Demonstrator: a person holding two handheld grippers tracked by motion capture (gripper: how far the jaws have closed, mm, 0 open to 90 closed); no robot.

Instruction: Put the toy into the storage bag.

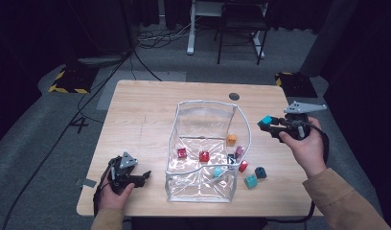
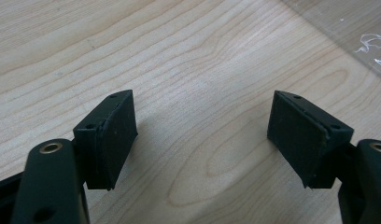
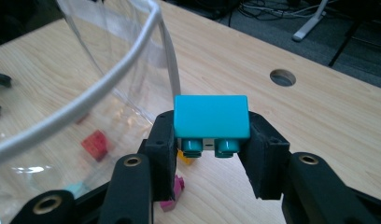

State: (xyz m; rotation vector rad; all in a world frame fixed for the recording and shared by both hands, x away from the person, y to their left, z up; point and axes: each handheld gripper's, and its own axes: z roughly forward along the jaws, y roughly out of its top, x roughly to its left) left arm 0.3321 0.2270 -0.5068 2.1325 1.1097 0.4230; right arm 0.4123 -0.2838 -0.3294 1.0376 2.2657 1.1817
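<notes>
Turquoise toy brick [image 3: 211,116], studs down, is clamped in the right gripper [image 3: 211,140] beside the clear bin's rim [image 1: 241,112], apparently for dropping in. Left gripper [image 2: 202,135] rests wide, empty, on the worktop [image 1: 141,110].

The room is dim, its edges falling off into black curtains or dark walls on both sides. A grey carpeted floor [image 1: 50,124] surrounds a light wooden table [image 1: 145,115] with a round cable hole [image 1: 234,96] near its far edge. Black cables [image 1: 88,96] snake across the floor — some toward the left, some bunched by a white desk leg [image 1: 190,28] at the back. A dark chair frame [image 1: 241,28] stands beside it. Two yellow-and-black striped blocks [image 1: 69,79] sit on the floor, one at each far corner of the table.
</notes>
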